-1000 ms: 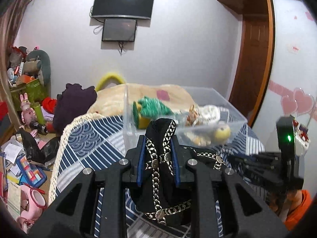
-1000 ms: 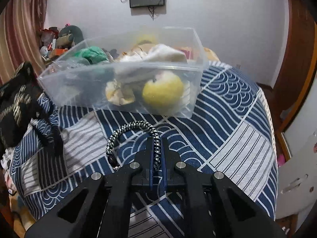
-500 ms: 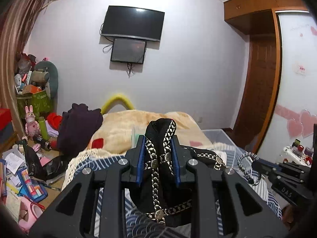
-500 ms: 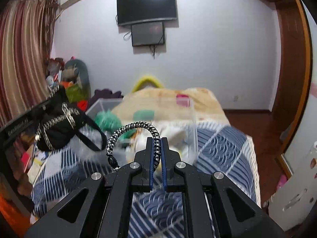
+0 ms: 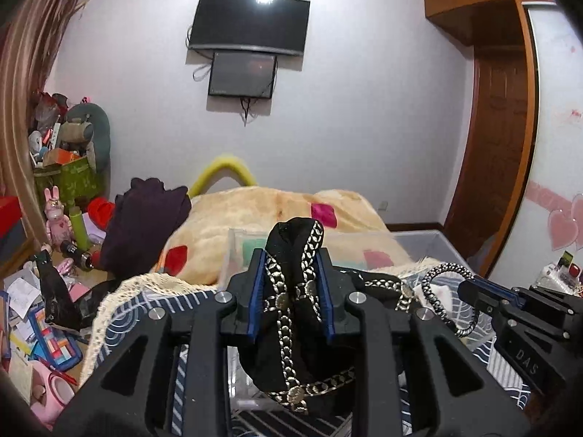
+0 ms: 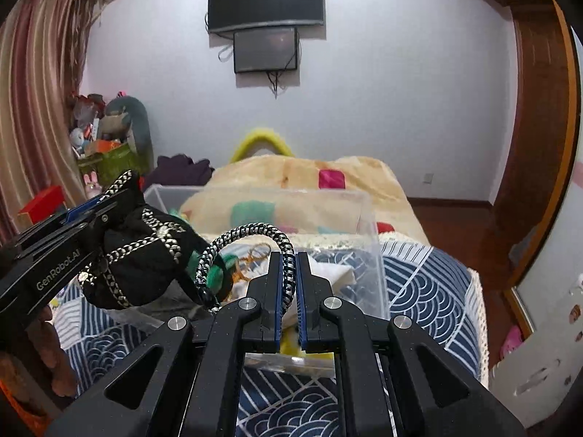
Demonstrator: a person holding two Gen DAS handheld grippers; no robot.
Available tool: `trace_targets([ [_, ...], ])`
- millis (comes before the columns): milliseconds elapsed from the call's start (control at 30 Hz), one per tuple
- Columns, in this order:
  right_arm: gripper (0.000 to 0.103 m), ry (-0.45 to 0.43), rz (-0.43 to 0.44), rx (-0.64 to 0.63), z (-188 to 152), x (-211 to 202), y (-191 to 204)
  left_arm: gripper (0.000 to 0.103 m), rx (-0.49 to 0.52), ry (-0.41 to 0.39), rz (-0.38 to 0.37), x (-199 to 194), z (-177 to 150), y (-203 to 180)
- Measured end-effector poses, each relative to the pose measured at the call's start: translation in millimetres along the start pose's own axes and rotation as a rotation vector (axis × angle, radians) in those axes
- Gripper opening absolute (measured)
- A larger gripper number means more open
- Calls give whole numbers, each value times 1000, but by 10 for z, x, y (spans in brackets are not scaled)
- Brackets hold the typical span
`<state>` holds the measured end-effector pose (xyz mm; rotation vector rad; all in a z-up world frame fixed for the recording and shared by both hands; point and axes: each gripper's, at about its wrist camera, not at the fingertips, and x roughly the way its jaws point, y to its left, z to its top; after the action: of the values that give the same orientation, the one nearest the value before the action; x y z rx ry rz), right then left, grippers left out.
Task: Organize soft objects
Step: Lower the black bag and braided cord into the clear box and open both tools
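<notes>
My left gripper [image 5: 290, 255] is shut on a black cloth pouch with silver chain trim [image 5: 295, 291]; the pouch also shows at the left of the right wrist view [image 6: 142, 258]. My right gripper [image 6: 288, 258] is shut on a black-and-white braided cord loop [image 6: 251, 233], which also shows in the left wrist view [image 5: 442, 291]. Both are held above a clear plastic bin [image 6: 368, 225] on the blue patterned bedspread [image 6: 419, 284]. The bin holds a green soft toy [image 6: 218, 273] and other soft items, partly hidden.
A beige blanket [image 5: 277, 207] with red patches lies behind the bin. A dark purple cloth [image 5: 145, 218] sits at the bed's left. Toys and clutter [image 5: 43, 291] cover the floor at left. A wooden door [image 5: 499, 138] stands at right.
Both grippers have risen from near the bedspread and come close together over the bin. Each still holds its item.
</notes>
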<state>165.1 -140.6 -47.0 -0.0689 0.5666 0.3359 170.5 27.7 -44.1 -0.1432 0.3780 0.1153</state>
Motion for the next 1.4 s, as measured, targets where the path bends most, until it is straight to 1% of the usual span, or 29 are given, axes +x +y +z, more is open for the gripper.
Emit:
trace_targets([
  [67, 6, 17, -5, -2, -34, 44, -14, 33, -5, 34, 7, 110, -26, -10],
  [133, 6, 29, -9, -12, -63, 67, -15, 45, -7, 53, 12, 162, -61, 0],
  [167, 6, 36, -13, -17, -86, 71, -19, 48, -5, 61, 17, 182, -79, -1],
  [233, 6, 44, -15, -21, -111, 69, -31, 58, 1, 72, 26, 198, -109, -1],
  [300, 7, 61, -15, -24, -113, 87, -23, 62, 9, 80, 20, 183, -127, 2],
  [400, 11, 67, -16, -20, -98, 62, -45, 72, 15, 91, 3, 175, -104, 1],
  [467, 17, 63, -7, -12, -88, 28, -67, 73, 14, 96, -24, 130, -76, -5],
  [533, 18, 45, -6, -9, -74, -52, -81, 75, 15, 89, -54, 50, -49, -18],
  [700, 18, -8, 7, -15, -35, -285, -90, 78, 56, 41, -65, -184, 3, -86],
  [800, 21, -43, 37, -16, -19, -435, -78, 83, 65, 22, -73, -309, 8, -109],
  [867, 30, -75, 52, -26, -8, -560, -48, 84, 68, 5, -76, -412, -1, -121],
  [900, 33, -90, 55, -30, -8, -609, -30, 85, 78, -5, -75, -473, -2, -137],
  [967, 44, -122, 54, -39, -4, -723, -3, 86, 97, -24, -74, -576, -4, -162],
  [1100, 53, -172, 64, -36, 2, -920, 10, 93, 128, -67, -79, -823, 1, -210],
  [1233, 66, -208, 59, -44, -11, -1060, 43, 99, 133, -105, -96, -1034, -10, -229],
  [1333, 75, -230, 56, -49, -35, -1122, 70, 100, 139, -124, -98, -1166, -21, -246],
  [1400, 78, -240, 54, -48, -48, -1139, 85, 100, 136, -130, -101, -1225, -21, -240],
])
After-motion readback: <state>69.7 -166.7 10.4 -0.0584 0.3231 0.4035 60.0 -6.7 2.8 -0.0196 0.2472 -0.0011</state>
